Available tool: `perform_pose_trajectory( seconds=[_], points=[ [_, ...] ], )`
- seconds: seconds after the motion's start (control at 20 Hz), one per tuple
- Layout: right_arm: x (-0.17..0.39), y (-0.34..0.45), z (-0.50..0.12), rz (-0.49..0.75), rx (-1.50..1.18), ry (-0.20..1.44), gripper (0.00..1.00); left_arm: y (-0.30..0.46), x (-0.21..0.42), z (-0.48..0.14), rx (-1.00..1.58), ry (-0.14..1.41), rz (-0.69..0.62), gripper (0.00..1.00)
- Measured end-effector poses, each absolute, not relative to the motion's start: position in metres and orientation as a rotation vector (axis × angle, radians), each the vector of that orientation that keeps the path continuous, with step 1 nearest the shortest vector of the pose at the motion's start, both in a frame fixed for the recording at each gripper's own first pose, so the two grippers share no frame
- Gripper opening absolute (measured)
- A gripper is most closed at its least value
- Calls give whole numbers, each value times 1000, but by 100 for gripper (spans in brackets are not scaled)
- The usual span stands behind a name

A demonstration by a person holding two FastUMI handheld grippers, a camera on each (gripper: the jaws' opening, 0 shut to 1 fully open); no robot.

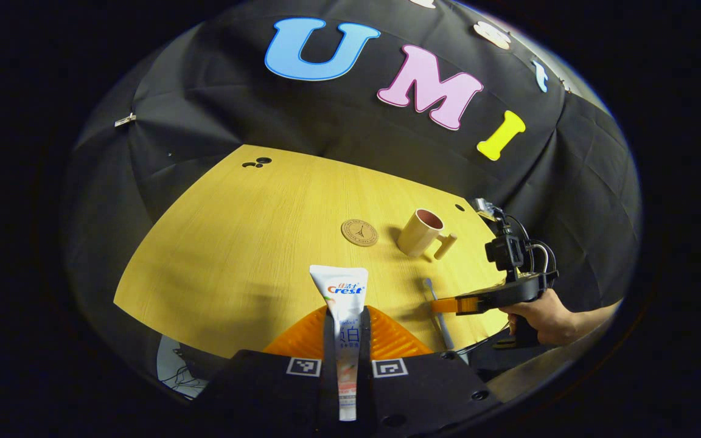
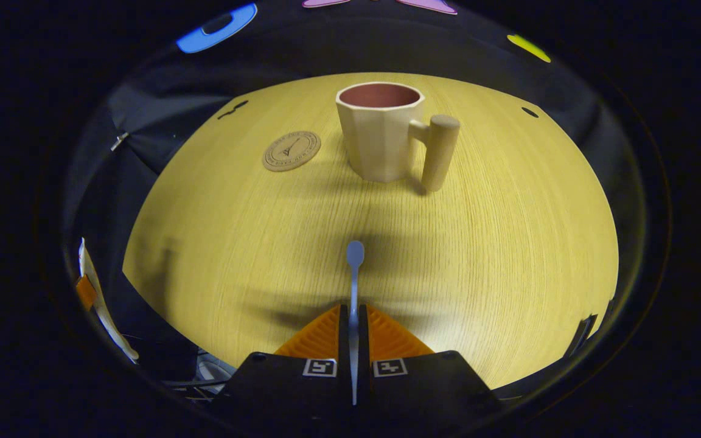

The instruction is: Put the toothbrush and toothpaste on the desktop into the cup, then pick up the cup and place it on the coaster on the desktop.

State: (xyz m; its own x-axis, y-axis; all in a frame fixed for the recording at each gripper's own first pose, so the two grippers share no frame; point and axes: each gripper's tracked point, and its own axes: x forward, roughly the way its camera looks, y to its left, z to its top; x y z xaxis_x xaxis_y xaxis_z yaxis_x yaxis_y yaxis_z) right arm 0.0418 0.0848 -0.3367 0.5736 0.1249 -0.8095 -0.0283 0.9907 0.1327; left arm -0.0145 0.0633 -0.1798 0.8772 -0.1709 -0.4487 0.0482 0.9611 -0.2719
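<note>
In the left gripper view, the left gripper (image 1: 347, 328) is pinching the toothpaste (image 1: 342, 304) between its two fingers; the white tube is standing up out of the grip with its flat crimped end uppermost, lifted over the near edge of the table (image 1: 235, 243). In the right gripper view, the right gripper (image 2: 353, 331) is pressing its fingers together on the thin handle of the toothbrush (image 2: 354, 286), whose small rounded head is pointing forward toward the cup (image 2: 381, 131).

The left gripper view is also showing the right gripper from the side, near the table's right edge, with a hand (image 1: 539, 319) wrapped round its grip and the toothbrush slanting through its tips. The right gripper view is catching the white tube only as a sliver at its far left edge.

Farther off, the cup is standing upright on the table, pale outside and reddish inside, its peg-like handle sticking out to one side. The round coaster (image 2: 291, 151) is lying flat just beside it, apart from it.

Bare wood is lying open between both grippers and the cup. Beyond the table's far edge, the black cloth wall (image 1: 204, 91) is hanging close.
</note>
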Motion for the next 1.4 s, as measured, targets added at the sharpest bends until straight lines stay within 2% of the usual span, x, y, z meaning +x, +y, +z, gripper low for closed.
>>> perform_pose_trajectory(
  seconds=[0.35,0.7,1.0,1.4],
  points=[
    [53,88,-247,282,267,641,7,31,16,-122,-254,371,-152,16],
    [57,66,-171,353,393,481,7,-32,90,-29,-279,168,-277,16],
    [62,38,-133,374,449,396,7,-81,144,14,-298,49,-353,16],
    [64,-3,-134,368,455,372,7,-123,205,23,-352,-82,-398,16]
  ],
)
